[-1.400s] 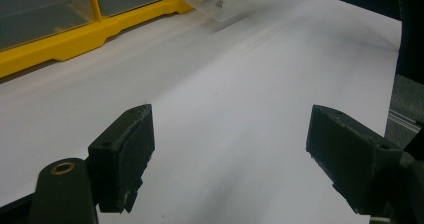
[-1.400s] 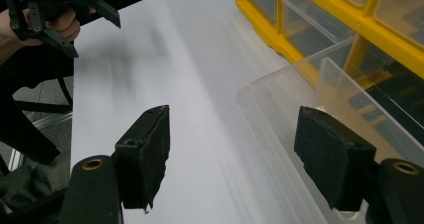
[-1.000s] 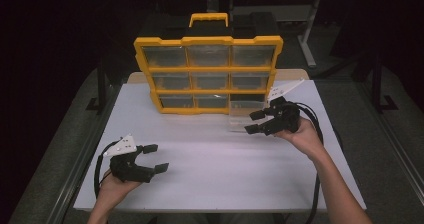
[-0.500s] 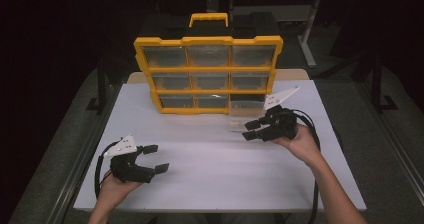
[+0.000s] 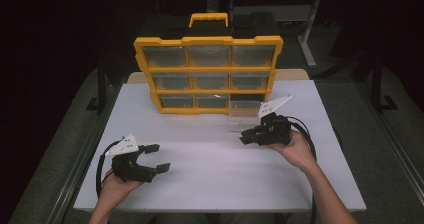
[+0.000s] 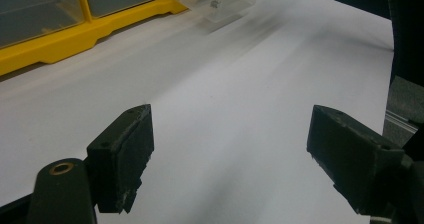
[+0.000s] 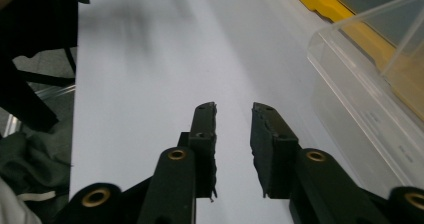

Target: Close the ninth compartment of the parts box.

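Right tool (image 5: pixel 246 137) just beside clear drawer (image 5: pixel 243 115), yellow organizer (image 5: pixel 207 74) behind.

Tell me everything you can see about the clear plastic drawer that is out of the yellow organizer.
The clear drawer is a small see-through plastic bin, open at the top, with thin walls. It stands upright on the white table, pulled out in front of the bottom right slot of the yellow organizer. A small dark item seems to lie inside; what it is cannot be told. The right claw is close beside it, not touching it.
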Demonstrator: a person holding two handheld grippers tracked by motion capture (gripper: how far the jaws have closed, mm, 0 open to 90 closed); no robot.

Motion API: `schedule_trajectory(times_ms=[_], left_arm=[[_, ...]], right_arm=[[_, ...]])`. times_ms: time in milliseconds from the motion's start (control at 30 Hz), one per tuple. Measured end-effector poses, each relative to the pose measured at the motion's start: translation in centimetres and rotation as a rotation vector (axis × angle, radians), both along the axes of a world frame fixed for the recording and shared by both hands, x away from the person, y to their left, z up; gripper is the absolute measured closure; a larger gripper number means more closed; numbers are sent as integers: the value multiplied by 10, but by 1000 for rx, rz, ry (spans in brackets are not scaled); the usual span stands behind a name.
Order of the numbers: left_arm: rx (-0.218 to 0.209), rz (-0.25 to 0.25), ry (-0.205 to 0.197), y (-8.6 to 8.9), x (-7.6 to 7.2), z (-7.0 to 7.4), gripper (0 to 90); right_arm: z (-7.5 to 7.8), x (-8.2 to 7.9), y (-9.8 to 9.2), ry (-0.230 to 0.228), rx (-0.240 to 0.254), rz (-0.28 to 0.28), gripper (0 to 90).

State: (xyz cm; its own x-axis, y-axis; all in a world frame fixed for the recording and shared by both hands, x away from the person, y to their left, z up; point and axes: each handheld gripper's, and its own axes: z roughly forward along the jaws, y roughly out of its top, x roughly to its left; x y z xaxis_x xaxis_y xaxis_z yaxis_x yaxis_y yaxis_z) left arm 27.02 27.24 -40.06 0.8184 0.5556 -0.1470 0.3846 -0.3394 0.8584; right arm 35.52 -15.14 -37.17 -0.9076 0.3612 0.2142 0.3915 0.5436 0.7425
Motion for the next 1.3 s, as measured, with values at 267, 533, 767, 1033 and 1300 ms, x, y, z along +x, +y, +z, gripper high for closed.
schedule_trajectory(times_ms=[267, 533, 767, 1033, 1300], left_arm=[[0, 3, -4, 1, -2, 0, 188], [6, 7, -3, 3, -3, 0, 188], [5, 12, -7, 4, -4, 1, 188], [1, 13, -8, 4, -4, 2, 188], [0, 14, -7, 6, -5, 2, 188]], right_arm=[[-11, 7, -4, 13, -12, -33, 803], [-20, 18, -7, 17, -64, -74, 868], [-21, 26, -5, 9, -87, -105, 885], [-14, 36, 3, -1, -133, -122, 887], [-9, 42, 4, -6, -146, -132, 887]])
